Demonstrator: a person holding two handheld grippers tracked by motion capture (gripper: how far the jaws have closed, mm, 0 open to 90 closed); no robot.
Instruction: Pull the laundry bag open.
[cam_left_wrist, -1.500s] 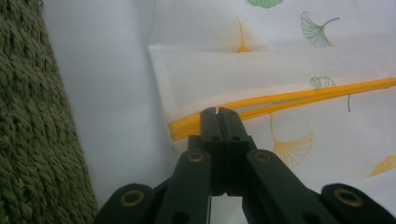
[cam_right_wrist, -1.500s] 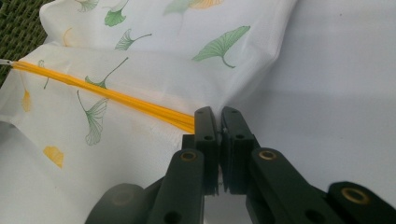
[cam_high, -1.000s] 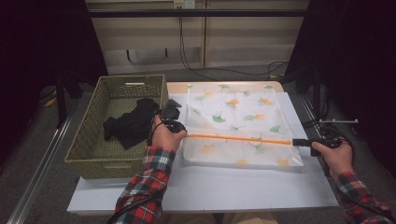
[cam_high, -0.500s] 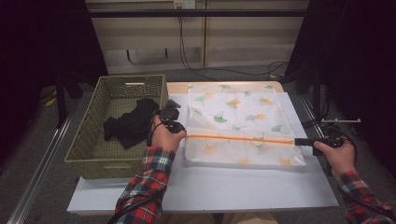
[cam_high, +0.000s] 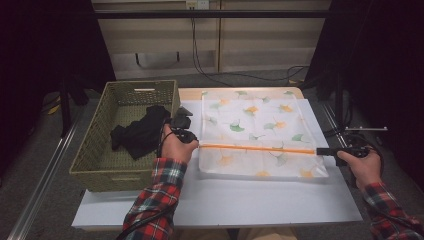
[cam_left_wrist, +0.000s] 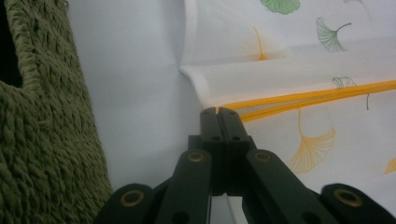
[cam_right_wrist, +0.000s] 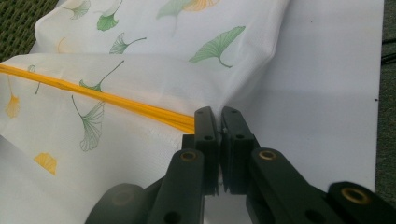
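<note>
The orange zip edge (cam_high: 257, 148) is pinched by the left gripper (cam_left_wrist: 218, 114) at one end. Its far end is clamped in the right gripper (cam_right_wrist: 218, 122), the leaf-print bag (cam_high: 255, 125) stretched between them.

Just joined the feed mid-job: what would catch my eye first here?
The white cloth printed with ginkgo leaves lies mid-table, its orange edge stretched taut between the left hand-held gripper and the right hand-held gripper, both clamped shut on it. On the left stands a green woven basket with a black garment inside.
</note>
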